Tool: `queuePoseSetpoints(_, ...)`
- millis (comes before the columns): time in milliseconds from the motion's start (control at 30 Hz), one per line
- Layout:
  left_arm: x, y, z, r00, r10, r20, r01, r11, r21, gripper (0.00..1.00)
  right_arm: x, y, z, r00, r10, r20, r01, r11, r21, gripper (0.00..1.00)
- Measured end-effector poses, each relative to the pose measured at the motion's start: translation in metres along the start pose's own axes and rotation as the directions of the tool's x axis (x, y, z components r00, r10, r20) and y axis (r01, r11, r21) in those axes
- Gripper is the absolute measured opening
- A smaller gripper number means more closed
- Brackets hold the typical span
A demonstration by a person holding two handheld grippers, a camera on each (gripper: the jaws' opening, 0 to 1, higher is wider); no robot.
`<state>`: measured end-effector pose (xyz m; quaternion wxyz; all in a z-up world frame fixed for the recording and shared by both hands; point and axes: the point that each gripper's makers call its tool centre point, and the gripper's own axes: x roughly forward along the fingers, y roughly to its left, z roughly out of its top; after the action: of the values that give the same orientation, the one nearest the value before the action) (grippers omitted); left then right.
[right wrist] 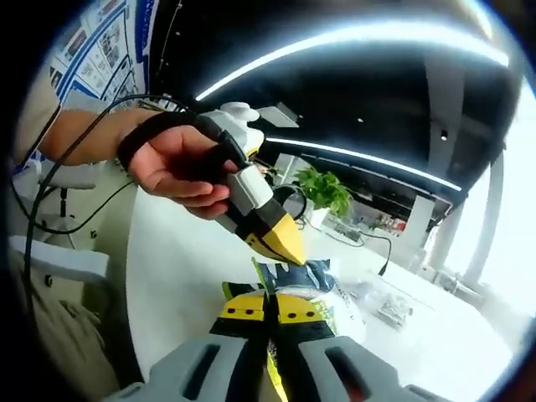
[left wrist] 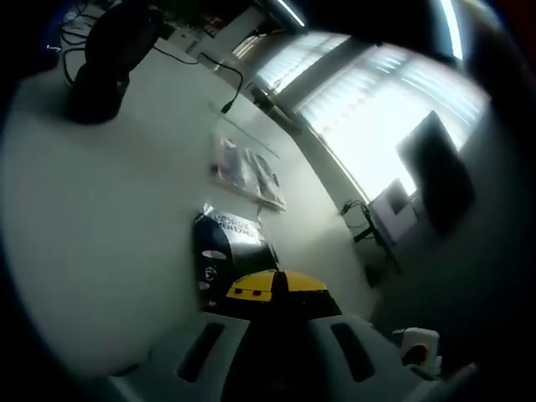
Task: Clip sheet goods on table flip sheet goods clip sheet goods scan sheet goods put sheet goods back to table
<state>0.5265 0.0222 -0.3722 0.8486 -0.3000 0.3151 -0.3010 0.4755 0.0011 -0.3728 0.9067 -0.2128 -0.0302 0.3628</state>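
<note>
Left hand-held gripper (left wrist: 276, 285): yellow-tipped jaws pressed together in the left gripper view, with the packet just beyond the tips; whether they pinch its edge cannot be told there. In the right gripper view the same tool (right wrist: 280, 239) comes in from the left, held in a person's hand (right wrist: 180, 163), its yellow tips closed to a point at the packet's upper edge.

Right hand-held gripper (right wrist: 270, 308): yellow-and-black jaws drawn together, pinching the near edge of the packet.

Sheet goods (left wrist: 224, 247): a flat dark-blue packet with white lettering, lying over the desk between the two tools; in the right gripper view (right wrist: 314, 280) it shows blue with green-yellow print, caught at the near end.

Desk (left wrist: 100, 218): a broad white top.

Other items on the desk: a second flat clear packet (left wrist: 247, 172) lies well beyond the blue one; a black object (left wrist: 109, 59) stands at the far corner, and a black cable (left wrist: 226, 79) trails beside it.

Background: bright blinds (left wrist: 368, 109), a dark monitor (left wrist: 440, 176), a potted plant (right wrist: 327, 191), long ceiling lights (right wrist: 352, 38).
</note>
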Motion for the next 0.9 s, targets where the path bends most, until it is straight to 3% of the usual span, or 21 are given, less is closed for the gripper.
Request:
queuePoseSetpoints(367,-0.009,-0.003,0.021,0.994,-0.035,0.101,0.028,0.997,0.067,0.0,-0.003,-0.006,0.004,0.999,-0.031,0.021,0.03,0.999,0.045,0.0)
queuePoseSetpoints(733,-0.022,0.009,0.023,0.978,-0.032,0.207,0.012,0.995,0.099,0.0,-0.009,-0.016,0.009,0.996,-0.075,0.048,0.071,0.993,0.093,0.0)
queuePoseSetpoints(800,-0.024,0.014,0.023,0.973,-0.022,0.228,-0.007,0.992,0.126,0.0,-0.011,-0.02,0.011,0.995,-0.087,0.056,0.08,0.99,0.112,0.0)
queuePoseSetpoints(900,-0.027,0.027,0.028,0.959,0.025,0.282,-0.091,0.971,0.221,0.0,-0.015,-0.026,0.013,0.991,-0.115,0.065,0.103,0.981,0.166,0.0)
